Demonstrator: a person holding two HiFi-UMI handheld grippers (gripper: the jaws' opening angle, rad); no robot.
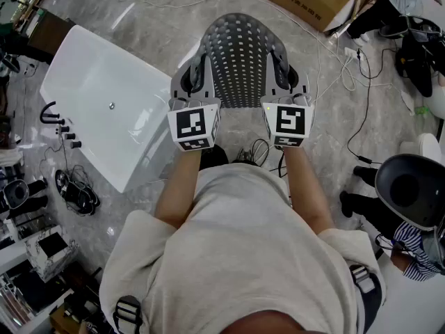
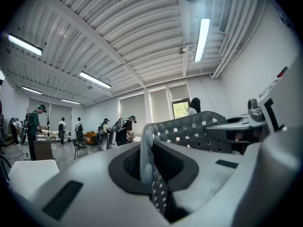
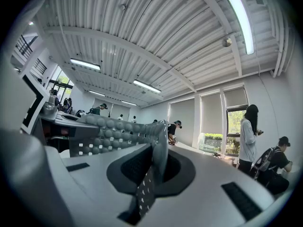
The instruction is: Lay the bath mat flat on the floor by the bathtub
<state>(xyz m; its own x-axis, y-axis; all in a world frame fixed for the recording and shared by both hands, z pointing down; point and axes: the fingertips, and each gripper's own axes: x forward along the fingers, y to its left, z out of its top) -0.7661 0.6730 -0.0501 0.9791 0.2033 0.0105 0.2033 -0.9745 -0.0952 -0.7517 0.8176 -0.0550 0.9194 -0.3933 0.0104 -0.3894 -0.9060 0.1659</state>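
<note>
Plainly, both tongs are clamped on the bath mat (image 1: pixel 240 58). The left tongs (image 1: pixel 193 75) pinch its near left corner and the right tongs (image 1: pixel 286 74) its near right corner. In the left gripper view the left tongs (image 2: pixel 147 167) have their jaws closed on a thin fold of perforated grey rubber. In the right gripper view the right tongs (image 3: pixel 155 171) bite the same way on the opposite corner. Each of those views shows the bath mat (image 2: pixel 199 131) bowing across toward the other gripper, studded side out (image 3: pixel 118 131).

The mat sits directly in front of the person and appears to be held off the floor (image 1: pixel 160 33). Its near edge spans left to right between the two tongs. Its long axis runs away from them toward the far side, and the sides curl up.

The bathtub (image 1: pixel 104 110) lies to the left, its length slanting from near right to far left. Its right-hand rim is just beside the mat's left edge in the head view. The left tongs are the nearer of the two to it.

So the mat is gripped and aligned but not yet laid. The coming move probably calls for both hands to sink together, keeping the near edge taut so the curled sides flatten. Loose cables lie on the floor near the person's feet (image 1: pixel 261 152) and could end up under the mat.
</note>
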